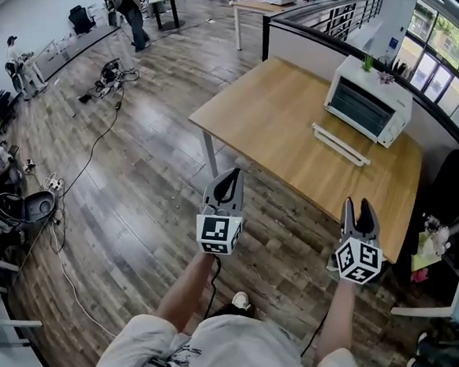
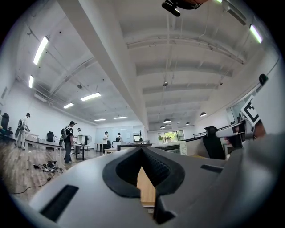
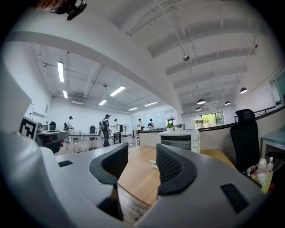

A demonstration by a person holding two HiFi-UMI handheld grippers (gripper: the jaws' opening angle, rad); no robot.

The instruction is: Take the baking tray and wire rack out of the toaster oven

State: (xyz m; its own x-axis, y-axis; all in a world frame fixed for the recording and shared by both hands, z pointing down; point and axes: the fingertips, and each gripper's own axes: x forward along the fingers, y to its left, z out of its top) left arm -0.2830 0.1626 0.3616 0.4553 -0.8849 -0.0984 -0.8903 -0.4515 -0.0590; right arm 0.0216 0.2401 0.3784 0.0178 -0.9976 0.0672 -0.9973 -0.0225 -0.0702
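Note:
The white toaster oven [image 1: 367,110] stands at the far right of the wooden table [image 1: 274,119], its dark glass door shut. A long flat pale object [image 1: 340,144] lies on the table just in front of it; I cannot tell what it is. Tray and rack are not visible. Both grippers hang over the floor, short of the table's near edge. My left gripper [image 1: 227,188] is shut with nothing in it, tips touching [image 2: 142,149]. My right gripper [image 1: 360,213] is open and empty [image 3: 142,153], pointing level at the oven [image 3: 180,140].
A black office chair [image 3: 245,138] stands right of the table, with a cart of bottles [image 1: 429,234] beside it. A small plant [image 1: 368,63] sits on the oven. Cables [image 1: 103,82] lie on the wood floor at left. Several people stand at desks far back.

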